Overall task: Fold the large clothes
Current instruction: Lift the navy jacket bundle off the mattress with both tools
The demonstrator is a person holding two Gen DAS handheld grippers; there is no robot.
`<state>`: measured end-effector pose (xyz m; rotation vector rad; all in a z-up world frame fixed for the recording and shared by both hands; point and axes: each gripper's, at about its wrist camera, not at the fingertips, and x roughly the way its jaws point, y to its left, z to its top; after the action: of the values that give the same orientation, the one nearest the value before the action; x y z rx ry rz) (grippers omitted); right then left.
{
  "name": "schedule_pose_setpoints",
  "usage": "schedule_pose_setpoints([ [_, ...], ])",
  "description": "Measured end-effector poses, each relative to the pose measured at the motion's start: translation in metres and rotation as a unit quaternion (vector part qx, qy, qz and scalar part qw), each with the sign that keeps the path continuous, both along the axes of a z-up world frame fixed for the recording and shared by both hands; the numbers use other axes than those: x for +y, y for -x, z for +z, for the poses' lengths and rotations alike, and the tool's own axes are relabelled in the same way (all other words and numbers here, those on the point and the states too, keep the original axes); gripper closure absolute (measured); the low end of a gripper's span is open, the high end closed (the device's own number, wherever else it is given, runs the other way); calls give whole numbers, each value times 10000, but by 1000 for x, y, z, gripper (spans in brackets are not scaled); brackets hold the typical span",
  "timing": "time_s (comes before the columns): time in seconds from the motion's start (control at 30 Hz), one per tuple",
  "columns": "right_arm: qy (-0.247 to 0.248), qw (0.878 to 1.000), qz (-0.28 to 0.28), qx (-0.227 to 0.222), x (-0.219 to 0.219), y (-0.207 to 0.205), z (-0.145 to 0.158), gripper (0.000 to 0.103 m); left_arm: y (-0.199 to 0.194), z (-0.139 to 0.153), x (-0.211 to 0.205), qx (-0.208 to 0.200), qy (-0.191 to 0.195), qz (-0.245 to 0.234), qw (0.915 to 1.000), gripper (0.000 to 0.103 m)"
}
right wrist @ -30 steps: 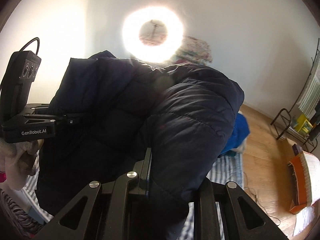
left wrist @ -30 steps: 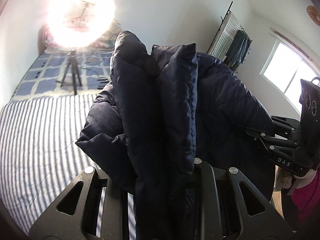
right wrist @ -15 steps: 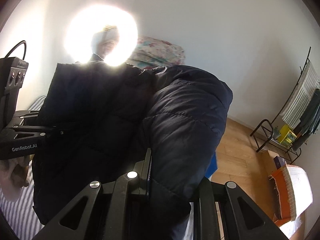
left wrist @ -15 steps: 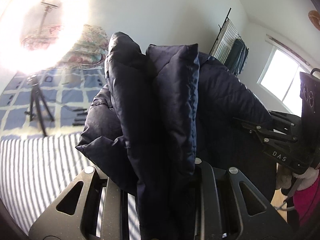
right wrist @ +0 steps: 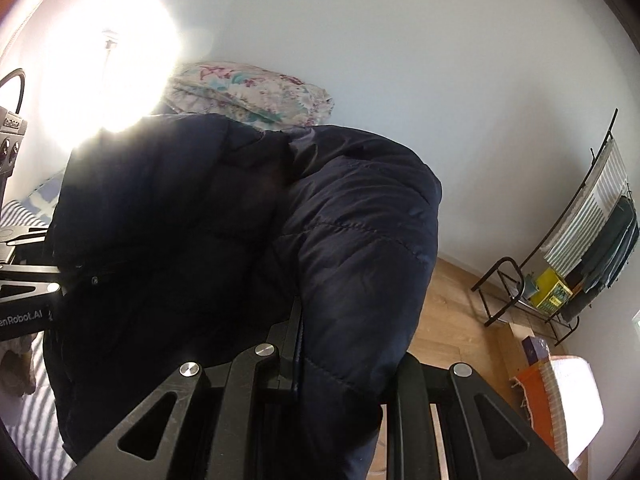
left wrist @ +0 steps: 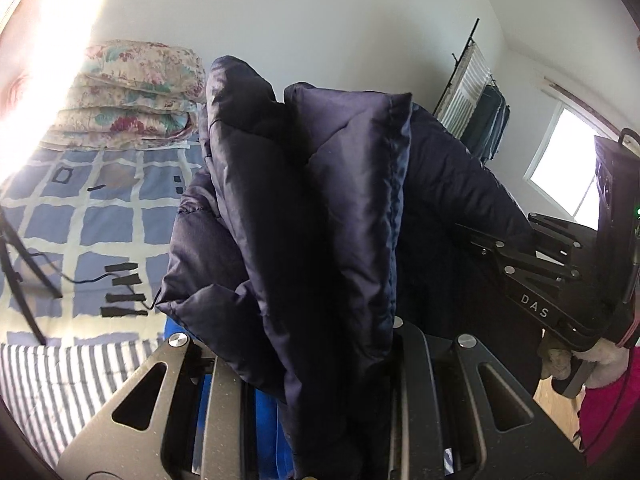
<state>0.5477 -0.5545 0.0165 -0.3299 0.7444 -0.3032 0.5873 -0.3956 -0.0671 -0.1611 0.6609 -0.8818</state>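
the jacket [left wrist: 312, 216] hangs in the air between both grippers, above the bed [left wrist: 48, 380] — held at two spots, likely so it stays spread and can be carried and laid flat for folding. the left gripper [left wrist: 320, 400] has its jaws nearly closed, pinching a thick bunch of padded fabric. the right gripper [right wrist: 340, 376] is likewise clamped narrow on a quilted fold — neither touches anything else.

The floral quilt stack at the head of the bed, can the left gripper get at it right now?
Probably not. The left gripper is clamped on the dark puffer jacket, which hangs between it and the floral quilt stack, so it would have to set the jacket down first.
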Motion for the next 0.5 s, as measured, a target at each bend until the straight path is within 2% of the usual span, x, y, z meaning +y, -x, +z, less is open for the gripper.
schedule_pose_setpoints([
  [0.27, -472, 9989, 8, -39, -34, -31, -40, 87, -33, -32, -12, 117, -301, 190, 9993, 81],
  [0.4, -502, 9986, 34, 142, -38, -43, -58, 85, -52, -50, -8, 556, -337, 296, 9974, 80],
  [0.43, -508, 9986, 19, 171, -36, -35, -59, 84, -59, -55, -7, 666, -305, 310, 9968, 80],
  [0.5, -572, 9979, -58, 285, -43, -40, -66, 83, -66, -62, -7, 761, -315, 321, 9961, 80],
])
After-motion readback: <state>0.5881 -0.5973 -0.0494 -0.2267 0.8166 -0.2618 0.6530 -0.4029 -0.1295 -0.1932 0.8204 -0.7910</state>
